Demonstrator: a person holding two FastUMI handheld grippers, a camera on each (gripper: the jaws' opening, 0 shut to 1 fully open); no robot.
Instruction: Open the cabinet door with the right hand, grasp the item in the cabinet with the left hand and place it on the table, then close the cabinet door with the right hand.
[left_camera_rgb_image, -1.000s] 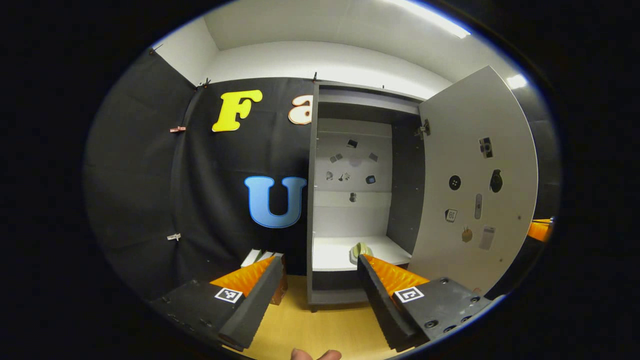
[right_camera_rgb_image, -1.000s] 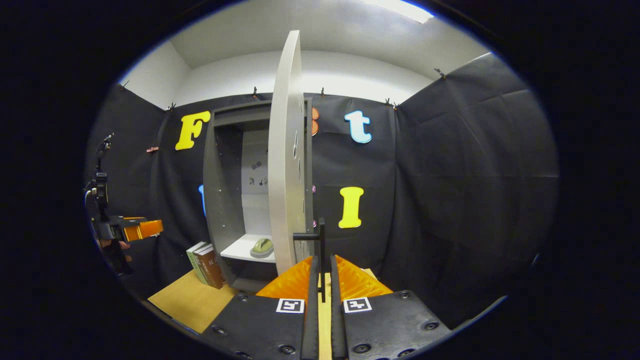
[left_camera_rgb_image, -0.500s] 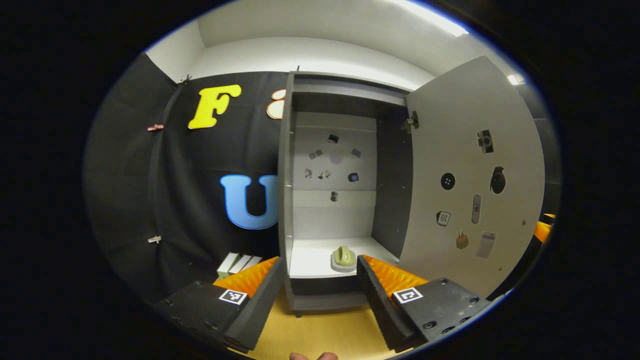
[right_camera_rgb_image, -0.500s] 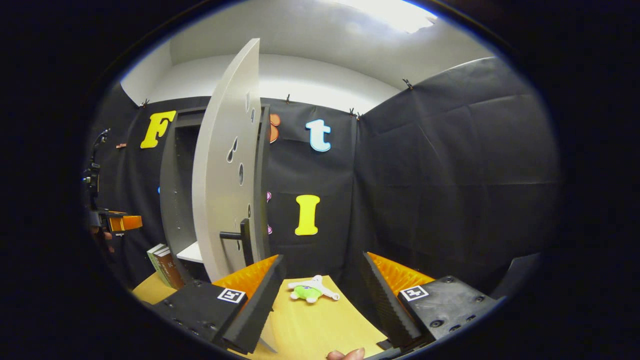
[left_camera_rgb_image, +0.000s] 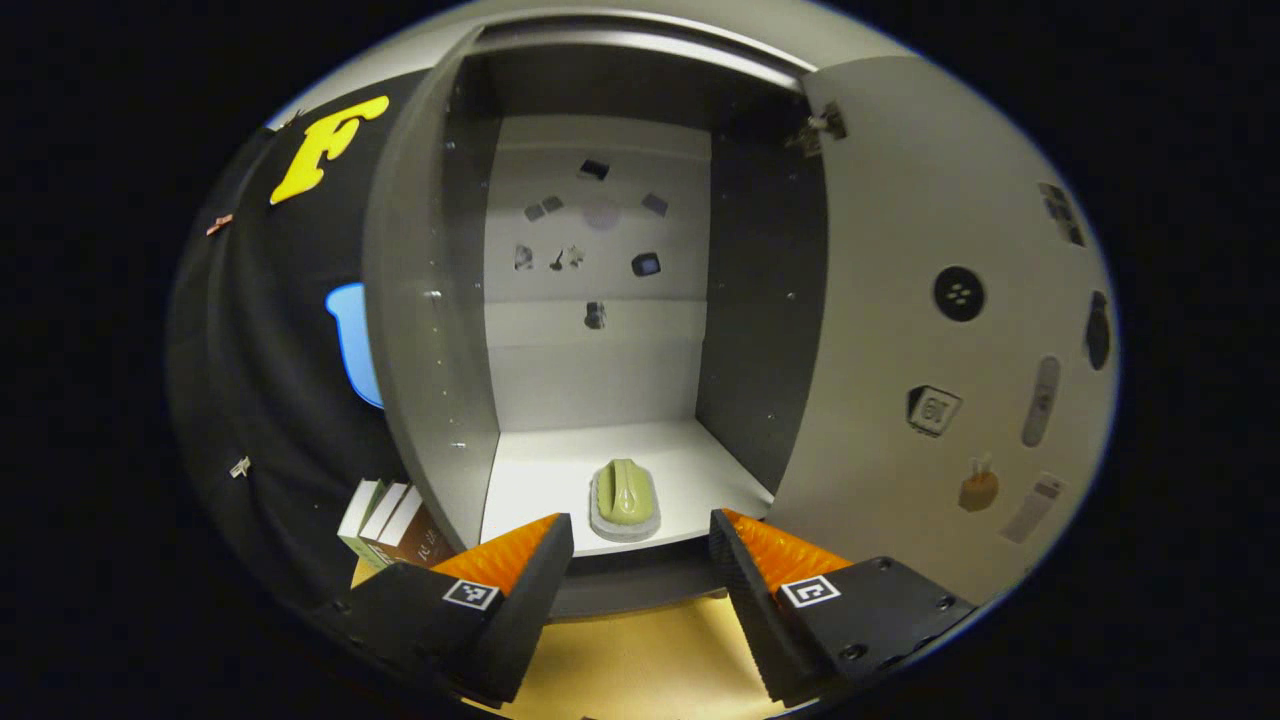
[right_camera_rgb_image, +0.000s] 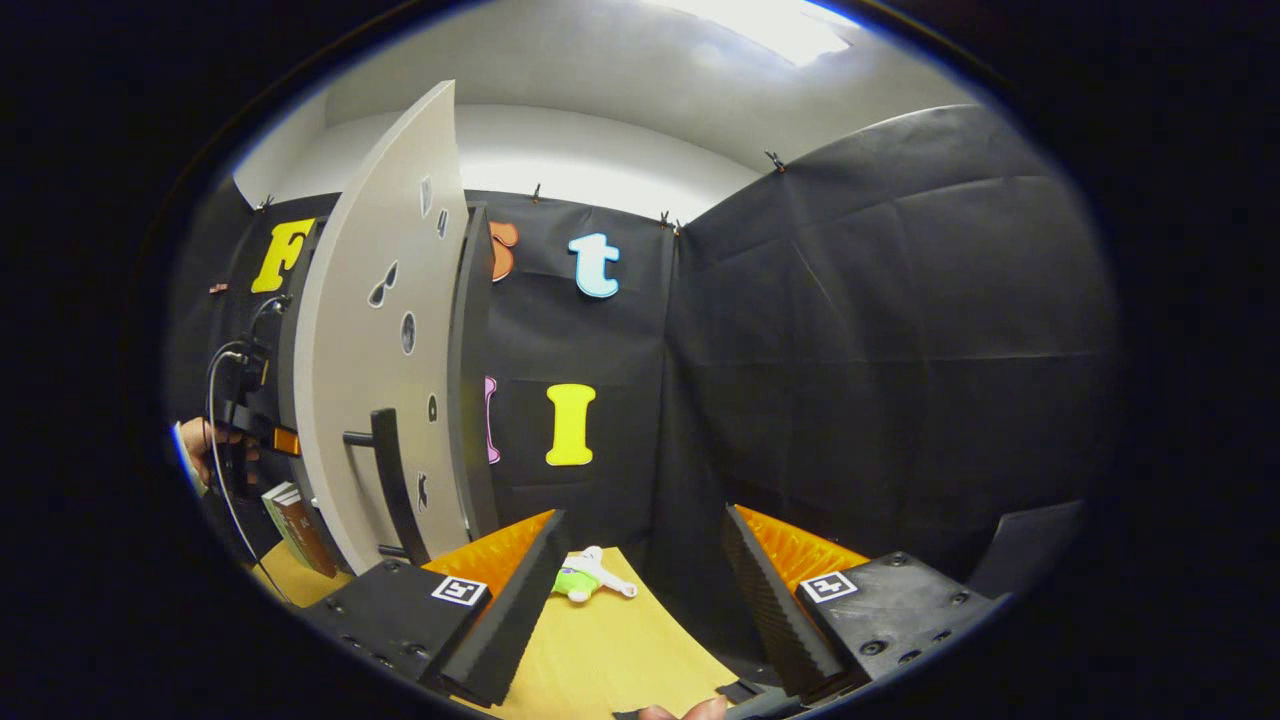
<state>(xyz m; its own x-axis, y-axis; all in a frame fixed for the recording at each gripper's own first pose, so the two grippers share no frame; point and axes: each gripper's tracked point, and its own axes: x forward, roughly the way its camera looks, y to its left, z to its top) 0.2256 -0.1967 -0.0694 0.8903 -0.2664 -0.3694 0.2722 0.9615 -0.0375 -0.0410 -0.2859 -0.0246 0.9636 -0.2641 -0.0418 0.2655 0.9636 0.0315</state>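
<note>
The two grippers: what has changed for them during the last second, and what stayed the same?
The right gripper let go of the door handle, opened and drew back. The left gripper, open throughout, moved in toward the green item on the cabinet shelf. The cabinet door stays open; the item has not moved.

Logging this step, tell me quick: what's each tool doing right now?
Left tool: open, empty, facing the green item on the cabinet shelf.
Right tool: open, empty, off the door handle.

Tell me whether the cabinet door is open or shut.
Open. The door is swung wide, baring the shelf with the green item on it.
</note>
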